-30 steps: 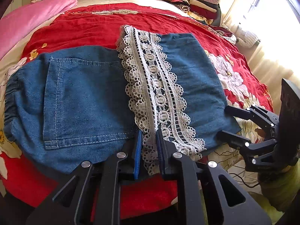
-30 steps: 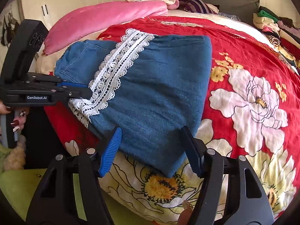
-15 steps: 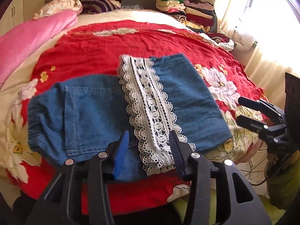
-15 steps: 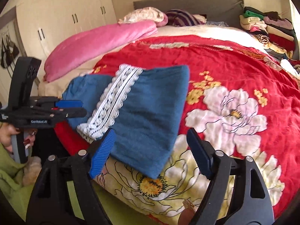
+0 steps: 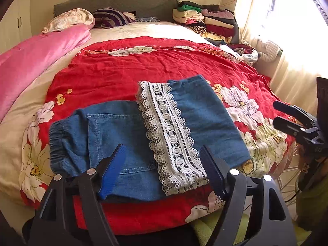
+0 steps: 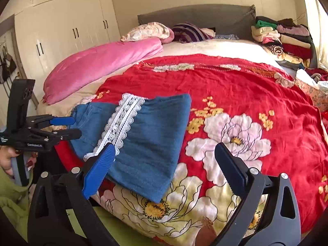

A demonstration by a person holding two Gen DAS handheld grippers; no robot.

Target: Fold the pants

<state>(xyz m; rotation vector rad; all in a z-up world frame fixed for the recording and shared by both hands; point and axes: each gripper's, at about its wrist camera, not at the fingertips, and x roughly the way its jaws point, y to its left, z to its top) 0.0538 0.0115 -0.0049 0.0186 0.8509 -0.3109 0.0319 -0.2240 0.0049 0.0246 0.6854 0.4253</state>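
The folded blue denim pants point(image 5: 114, 131) lie flat near the front edge of the bed, and a white lace strip point(image 5: 170, 131) runs across their top layer. My left gripper point(image 5: 161, 147) hovers above the near edge of the pants. Its jaws are opening and nothing is pressed between them. My right gripper point(image 6: 165, 146) hangs over the right corner of the pants point(image 6: 155, 139). Its jaws are opening wide and hold nothing. Each gripper appears in the other's view: the right gripper point(image 5: 275, 112) and the left gripper point(image 6: 75, 126), which a hand holds.
A red floral bedspread point(image 5: 133, 69) covers the bed. A pink quilt point(image 5: 34, 61) lies along the left side. Stacked folded clothes point(image 5: 207, 22) sit at the far right by the headboard. White wardrobes point(image 6: 61, 30) stand at the left and a bright curtain point(image 5: 287, 41) hangs at the right.
The left gripper let go of the lace edge and opened. The right gripper opened wider. Both rose and drew back, so the pants look smaller and farther away.
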